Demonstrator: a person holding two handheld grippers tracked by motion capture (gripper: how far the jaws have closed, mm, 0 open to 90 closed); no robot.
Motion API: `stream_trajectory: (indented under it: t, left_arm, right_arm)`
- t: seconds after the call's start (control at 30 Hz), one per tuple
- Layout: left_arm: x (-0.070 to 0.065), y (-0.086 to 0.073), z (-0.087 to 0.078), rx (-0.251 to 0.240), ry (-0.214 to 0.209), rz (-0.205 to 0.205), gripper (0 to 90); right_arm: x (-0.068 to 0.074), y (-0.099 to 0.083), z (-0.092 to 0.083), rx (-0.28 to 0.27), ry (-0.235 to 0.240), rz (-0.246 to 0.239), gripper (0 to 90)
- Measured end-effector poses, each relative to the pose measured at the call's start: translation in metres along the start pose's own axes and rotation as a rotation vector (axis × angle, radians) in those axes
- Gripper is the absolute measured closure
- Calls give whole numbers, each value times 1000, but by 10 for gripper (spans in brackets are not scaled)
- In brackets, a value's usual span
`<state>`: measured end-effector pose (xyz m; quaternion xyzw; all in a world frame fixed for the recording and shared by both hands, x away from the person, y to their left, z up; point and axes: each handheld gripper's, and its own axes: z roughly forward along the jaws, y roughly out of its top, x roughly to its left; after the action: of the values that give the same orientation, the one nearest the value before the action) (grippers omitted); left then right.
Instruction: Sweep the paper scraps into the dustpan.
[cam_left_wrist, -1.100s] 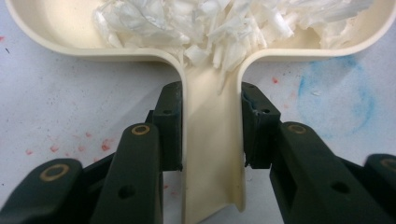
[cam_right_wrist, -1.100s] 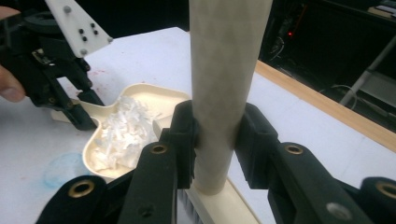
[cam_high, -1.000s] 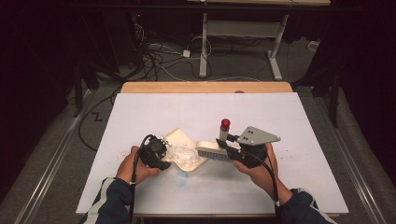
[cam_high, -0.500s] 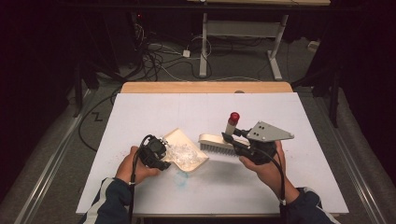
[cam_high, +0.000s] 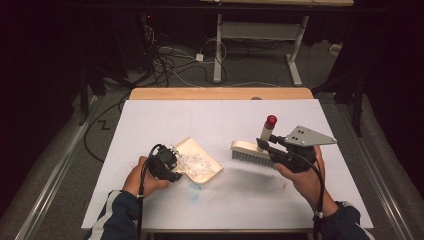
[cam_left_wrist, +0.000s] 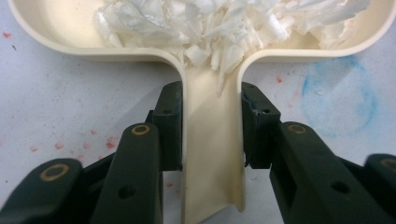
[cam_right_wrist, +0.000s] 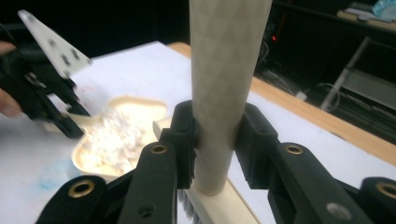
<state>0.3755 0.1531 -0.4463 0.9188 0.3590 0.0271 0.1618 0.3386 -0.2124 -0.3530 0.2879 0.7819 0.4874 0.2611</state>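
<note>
Looks like a lab or test studio: dark surroundings, tangled cables (cam_high: 172, 62) on the floor, bare desk frame (cam_high: 260, 35) beyond the white-covered worktop (cam_high: 210, 120).

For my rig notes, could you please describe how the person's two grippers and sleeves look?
Both grippers are black with two blocky jaws; brass-coloured rivets ring the finger links. The right gripper carries a grey three-cornered plate with small holes; the left gripper is compact and black. A black cable trails from each. The sleeves are dark blue with a white stripe.
</note>
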Motion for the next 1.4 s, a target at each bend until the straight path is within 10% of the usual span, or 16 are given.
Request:
stream_trajectory:
  t: [0.8, 1.4]
  left_arm:
    - [-7, 0, -2, 49, 26, 45, 633]
    - [-11, 2, -1, 74, 17, 56, 633]
  right_arm:
    - [38, -11, 38, 55, 42, -51, 714]
    - [35, -6, 32, 13, -59, -82, 713]
